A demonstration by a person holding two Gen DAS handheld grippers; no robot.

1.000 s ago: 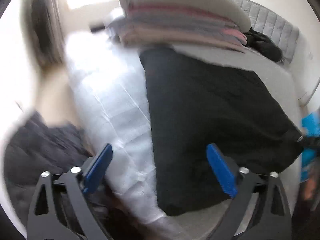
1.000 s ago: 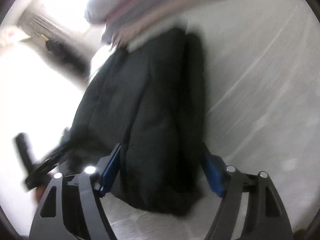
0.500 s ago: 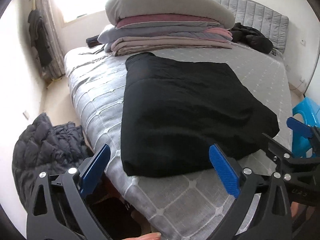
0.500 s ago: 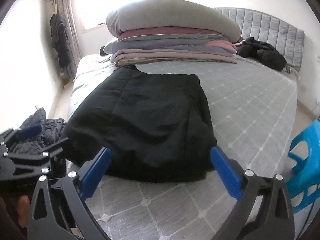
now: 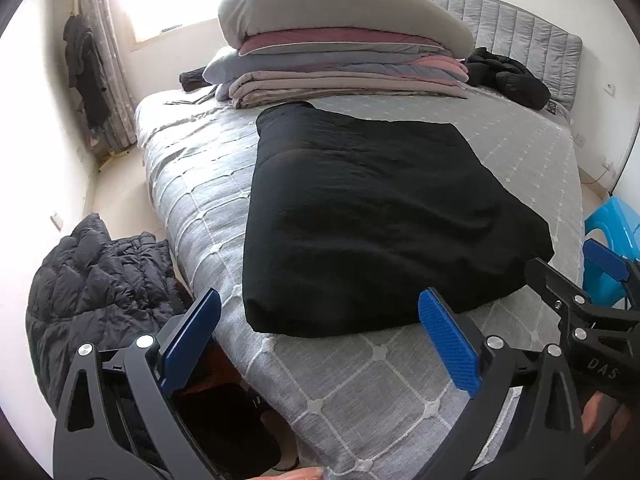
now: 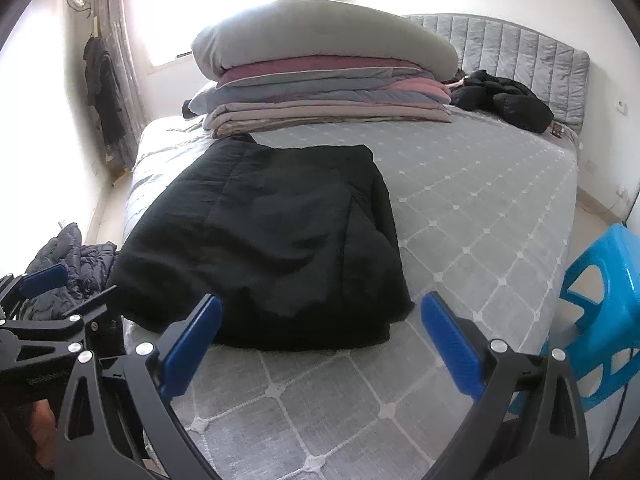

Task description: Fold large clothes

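The black folded garment (image 5: 372, 220) lies flat on the grey quilted bed (image 5: 400, 380), filling the middle of the left wrist view and sitting toward 10 o'clock in the right wrist view (image 6: 272, 248). Both grippers hover off the near edge of the bed, clear of the cloth. The left gripper (image 5: 320, 344) has its jaws spread wide with nothing between them. The right gripper (image 6: 320, 344) has just been opening its jaws; they stand wide and empty. At 12 o'clock, a stack of folded bedding (image 5: 340, 56) rests just beyond the garment. A blue plastic stool (image 6: 600, 312) stands at 3 o'clock.
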